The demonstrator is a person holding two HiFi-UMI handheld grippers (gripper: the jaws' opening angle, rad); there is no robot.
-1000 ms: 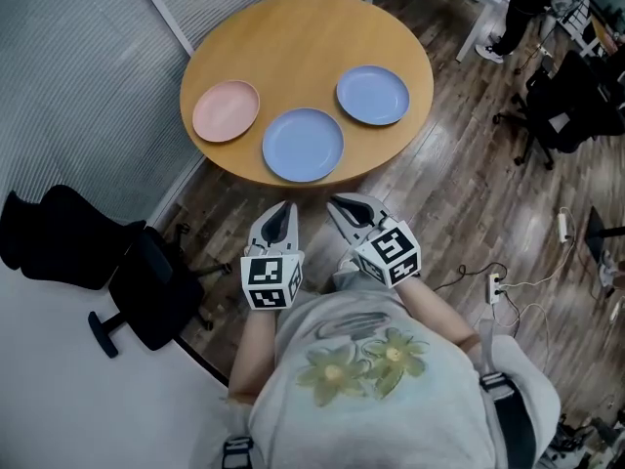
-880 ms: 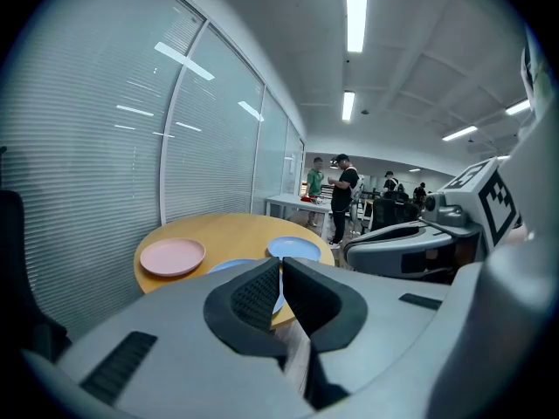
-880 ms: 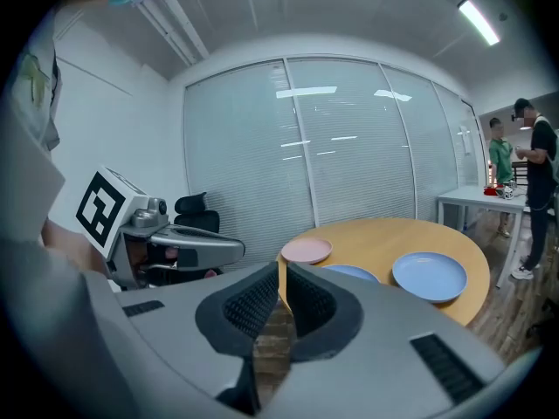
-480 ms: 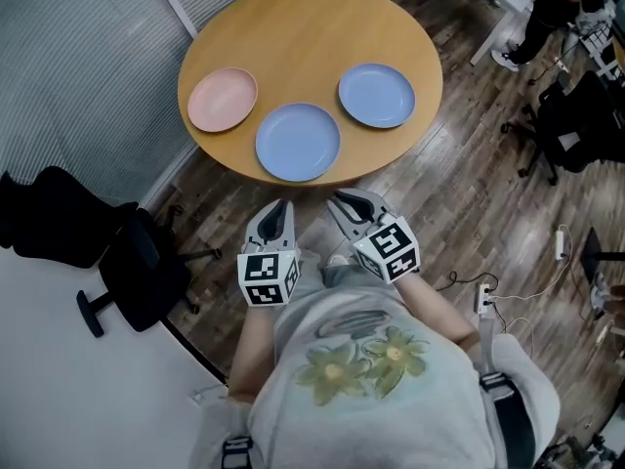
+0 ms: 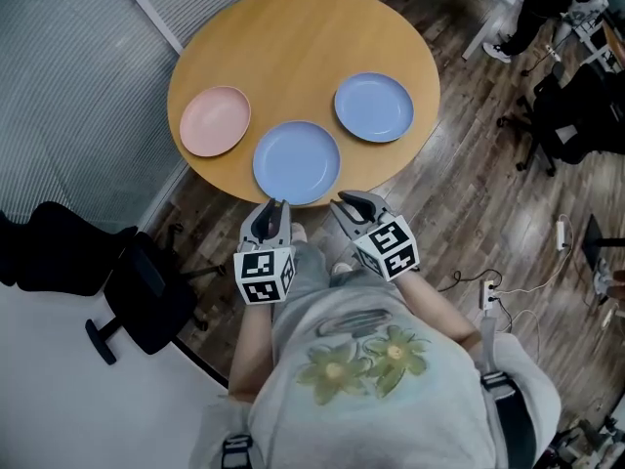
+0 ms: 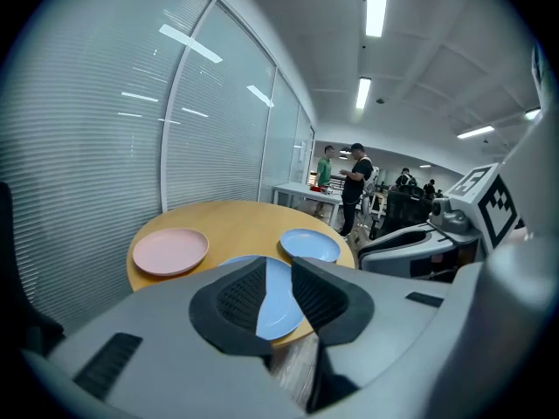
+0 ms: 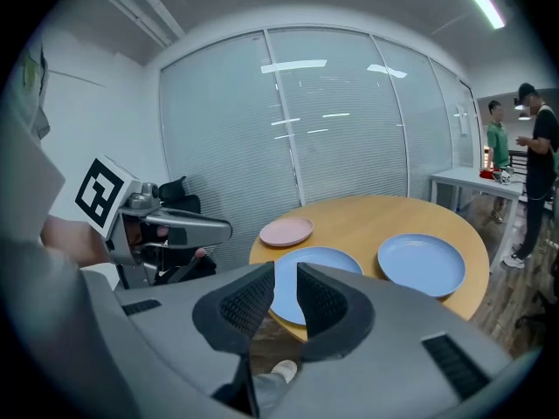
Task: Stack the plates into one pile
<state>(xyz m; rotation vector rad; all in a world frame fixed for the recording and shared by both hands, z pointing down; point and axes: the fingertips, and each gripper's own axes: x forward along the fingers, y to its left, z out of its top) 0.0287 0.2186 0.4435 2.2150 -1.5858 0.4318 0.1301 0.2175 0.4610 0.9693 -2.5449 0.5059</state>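
Three plates lie apart on the round wooden table [image 5: 293,37]: a pink plate [image 5: 215,120] at the left, a blue plate [image 5: 296,162] at the near edge and a second blue plate [image 5: 374,107] at the right. My left gripper [image 5: 270,210] hovers just short of the table's near edge, its jaws opening with a narrow gap and nothing between them. Beside it my right gripper [image 5: 350,203] is the same, jaws opening and empty. In the left gripper view the near blue plate [image 6: 278,308] shows through the gap. The right gripper view has the near blue plate [image 7: 325,262] ahead of the jaws.
A black office chair [image 5: 142,291] stands on the wood floor at my left, by a glass wall with blinds [image 5: 68,76]. More chairs [image 5: 576,106] and cables [image 5: 498,291] are at the right. People [image 6: 354,182] stand by a desk beyond the table.
Both grippers have come forward from over the floor to the table's near edge. The plates have not moved on the table.
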